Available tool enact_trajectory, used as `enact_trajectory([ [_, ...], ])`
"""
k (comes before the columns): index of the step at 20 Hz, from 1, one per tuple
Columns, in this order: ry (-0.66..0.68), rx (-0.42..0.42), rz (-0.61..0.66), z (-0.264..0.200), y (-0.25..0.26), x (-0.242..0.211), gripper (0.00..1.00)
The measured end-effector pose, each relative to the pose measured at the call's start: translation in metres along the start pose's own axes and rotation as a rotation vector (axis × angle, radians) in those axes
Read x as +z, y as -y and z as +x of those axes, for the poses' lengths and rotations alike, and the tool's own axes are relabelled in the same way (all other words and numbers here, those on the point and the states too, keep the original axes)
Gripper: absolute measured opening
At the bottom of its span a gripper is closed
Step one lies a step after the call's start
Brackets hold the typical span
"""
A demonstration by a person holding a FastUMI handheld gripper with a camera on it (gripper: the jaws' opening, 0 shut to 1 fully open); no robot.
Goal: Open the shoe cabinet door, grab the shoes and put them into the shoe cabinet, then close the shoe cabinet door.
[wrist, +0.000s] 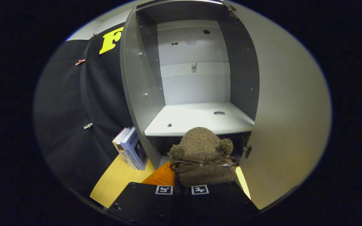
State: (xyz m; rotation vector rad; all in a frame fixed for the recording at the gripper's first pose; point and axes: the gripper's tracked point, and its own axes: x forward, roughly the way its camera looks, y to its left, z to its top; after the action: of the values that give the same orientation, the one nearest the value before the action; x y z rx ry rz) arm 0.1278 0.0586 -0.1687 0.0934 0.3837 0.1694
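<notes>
Gripper view, claw [181, 188] level, clamping shoe [203, 157], facing open shoe cabinet [196, 116]

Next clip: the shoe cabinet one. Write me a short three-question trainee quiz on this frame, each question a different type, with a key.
1. True or false: the cabinet door is closed.
2. Multiple choice: where is the brown fuzzy slipper?
A. lying on the cabinet shelf
B. held at the gripper, in front of the cabinet and below the shelf
C. on top of the books
3. Short answer: what leans against the cabinet's left outer side, on the floor?

Key
1. False: the door is swung open to the right and the white interior shows.
2. B: the fingers are close together with the slipper's heel end between them.
3. A few books.
</notes>
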Motion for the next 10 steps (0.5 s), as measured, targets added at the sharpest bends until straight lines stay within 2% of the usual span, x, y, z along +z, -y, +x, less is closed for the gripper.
enact_trajectory([
  [4, 0.076, 0.009, 0.010, 0.039, -0.007, 0.067, 0.07],
  [10, 0.074, -0.055, -0.010, 0.113, 0.015, 0.114, 0.07],
])
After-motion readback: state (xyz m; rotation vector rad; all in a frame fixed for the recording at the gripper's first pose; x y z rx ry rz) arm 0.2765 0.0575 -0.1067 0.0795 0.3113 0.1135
